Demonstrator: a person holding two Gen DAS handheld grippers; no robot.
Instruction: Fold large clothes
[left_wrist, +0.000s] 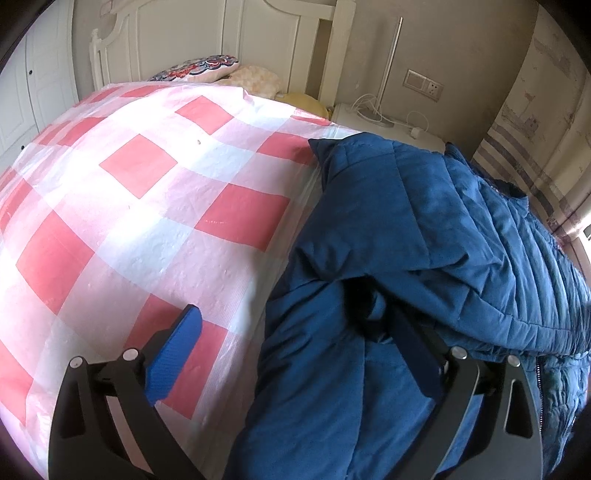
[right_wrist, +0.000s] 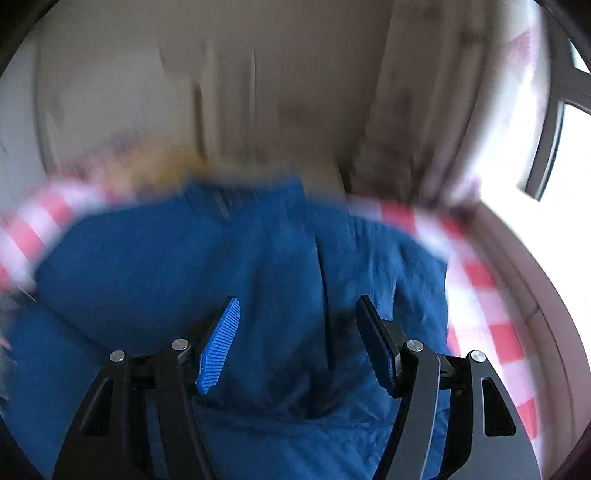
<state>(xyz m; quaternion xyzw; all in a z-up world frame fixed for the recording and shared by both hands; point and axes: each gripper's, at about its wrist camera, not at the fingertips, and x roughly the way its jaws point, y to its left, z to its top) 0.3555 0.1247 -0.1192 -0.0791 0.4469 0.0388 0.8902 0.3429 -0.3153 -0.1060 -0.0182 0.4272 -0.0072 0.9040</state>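
The left gripper (left_wrist: 284, 332) points steeply down, its 2 fingers spread wide: the left finger, with its ribbed blue pad (left_wrist: 173, 354), stands bare and clear, while the right finger (left_wrist: 417, 354) is dark and partly covered by blue cloth, so whether it presses on anything cannot be told. The right gripper (right_wrist: 299, 325) also tilts downward with its jaws parted, the ribbed blue pad (right_wrist: 219, 347) on one side and the dark pad (right_wrist: 376, 350) on the other standing well apart with nothing pinched between them. Its view is smeared with blur.
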